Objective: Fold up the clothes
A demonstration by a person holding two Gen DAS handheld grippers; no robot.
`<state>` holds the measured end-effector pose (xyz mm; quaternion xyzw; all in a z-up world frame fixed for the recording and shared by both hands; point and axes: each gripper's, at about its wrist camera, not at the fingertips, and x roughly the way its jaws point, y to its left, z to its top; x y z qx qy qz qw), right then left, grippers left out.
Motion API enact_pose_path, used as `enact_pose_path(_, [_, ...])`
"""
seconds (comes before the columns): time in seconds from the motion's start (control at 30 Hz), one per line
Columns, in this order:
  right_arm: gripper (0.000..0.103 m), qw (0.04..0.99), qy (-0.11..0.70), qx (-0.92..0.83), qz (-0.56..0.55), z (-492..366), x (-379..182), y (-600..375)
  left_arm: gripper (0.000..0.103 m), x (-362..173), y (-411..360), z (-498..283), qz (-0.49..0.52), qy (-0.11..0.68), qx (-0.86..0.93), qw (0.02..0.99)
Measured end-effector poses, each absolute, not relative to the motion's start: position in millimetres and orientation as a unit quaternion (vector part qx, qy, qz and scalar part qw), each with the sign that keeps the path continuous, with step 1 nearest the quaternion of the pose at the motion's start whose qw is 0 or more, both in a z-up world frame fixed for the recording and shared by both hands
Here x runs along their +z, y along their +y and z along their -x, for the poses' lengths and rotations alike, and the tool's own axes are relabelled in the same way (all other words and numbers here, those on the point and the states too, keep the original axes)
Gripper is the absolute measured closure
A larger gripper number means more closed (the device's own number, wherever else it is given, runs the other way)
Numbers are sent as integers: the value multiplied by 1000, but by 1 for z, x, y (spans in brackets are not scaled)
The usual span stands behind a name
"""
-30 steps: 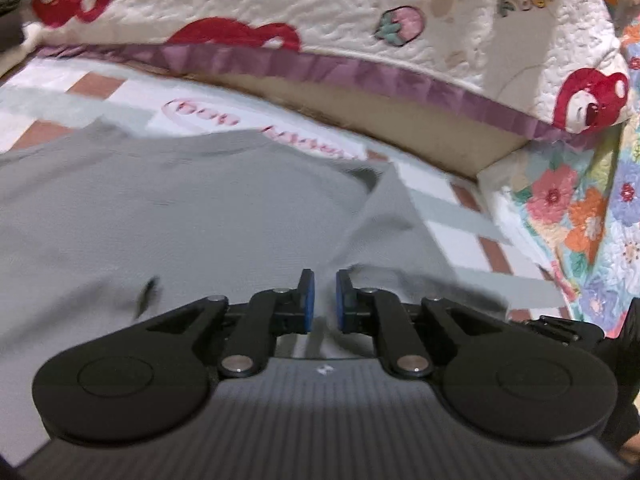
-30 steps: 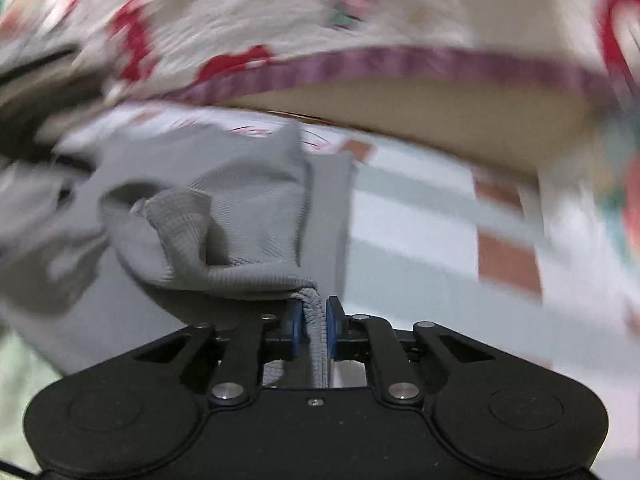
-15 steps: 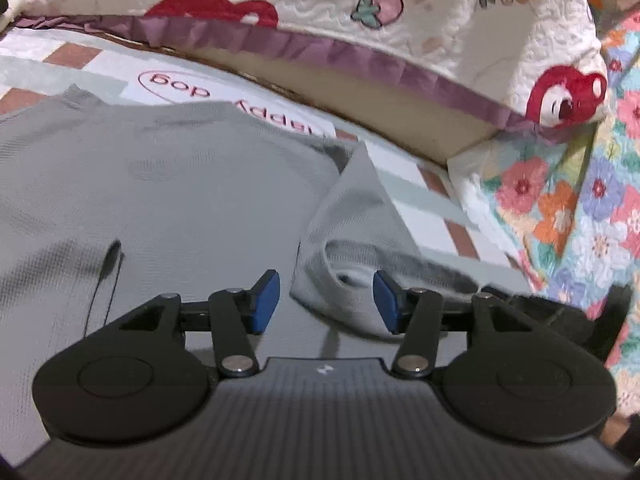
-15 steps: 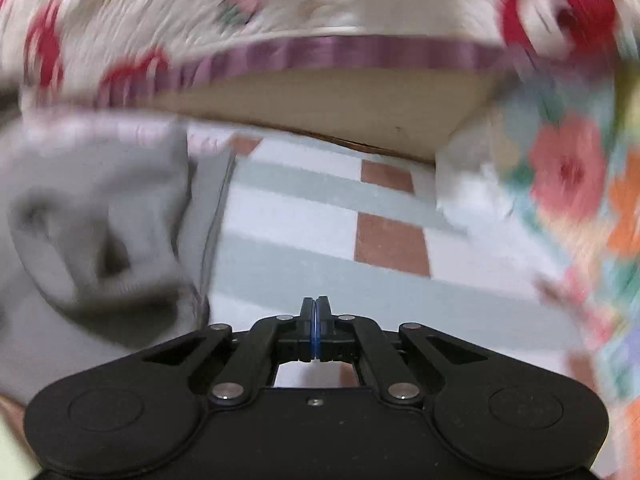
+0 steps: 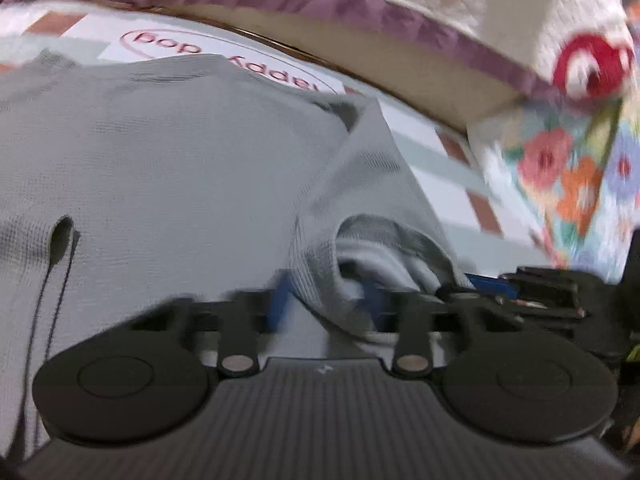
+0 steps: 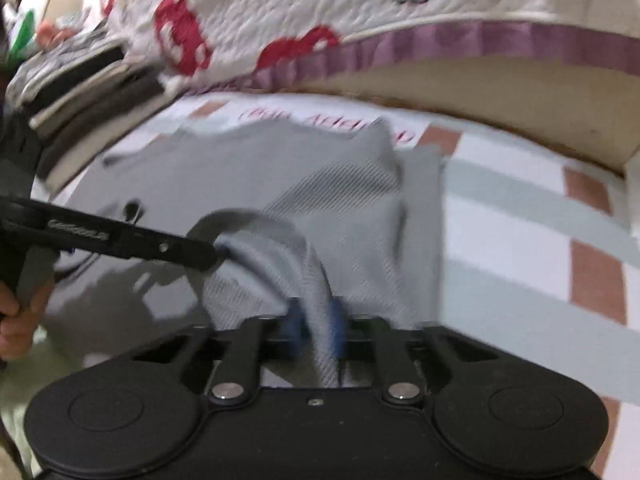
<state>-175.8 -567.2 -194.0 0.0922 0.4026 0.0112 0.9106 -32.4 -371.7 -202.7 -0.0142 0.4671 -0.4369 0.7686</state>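
Lying flat on a checked mat (image 5: 452, 168) with pink lettering: a grey waffle-knit top (image 5: 160, 168), body spreading from 9 o'clock to the middle of the left wrist view. Folded in over the body at 3 o'clock of the top, 1 sleeve (image 5: 360, 184), its ribbed cuff (image 5: 372, 236) standing open like a loop. Straddling that cuff's near edge, the left gripper (image 5: 326, 304), blue pads apart with fabric between them; too blurred to tell whether they press it. Closing on the same cuff (image 6: 316, 320) from 6 o'clock in the right wrist view, the right gripper (image 6: 316, 328), 2 blue pads nearly together with a strip of ribbed fabric running down between them. Reaching in from 9 o'clock there, the left gripper (image 6: 212, 254), its black tip at the cuff's far rim. Hanging at 12 o'clock beyond the mat, a quilted cover (image 6: 320, 4) with red prints and purple trim. At 3 o'clock in the left view, a floral fabric (image 5: 572, 184).
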Motion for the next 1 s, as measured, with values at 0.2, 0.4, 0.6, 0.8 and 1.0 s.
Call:
enact_pose_path(0.2, [95,903,423,74,0,202,-196,-536,94,-191,-349,35,14,485,-415,770])
enact_pose_path(0.4, [68,884,450,120,-34,201,-181,-556,55,-199,-337,24,57,502,-412,758])
enact_pose_path(0.6, [56,916,358,53,-175,141,-143,-603,47,-207,-335,14,90,494,-416,758])
enact_pose_path(0.8, [50,913,395,-56,-86,27,-156,-603,44,-214,-332,4,123,486,-419,757])
enact_pose_path(1.0, [95,885,435,-97,-131,-6,-193,-632,41,-225,-345,-12,172,507,-419,734])
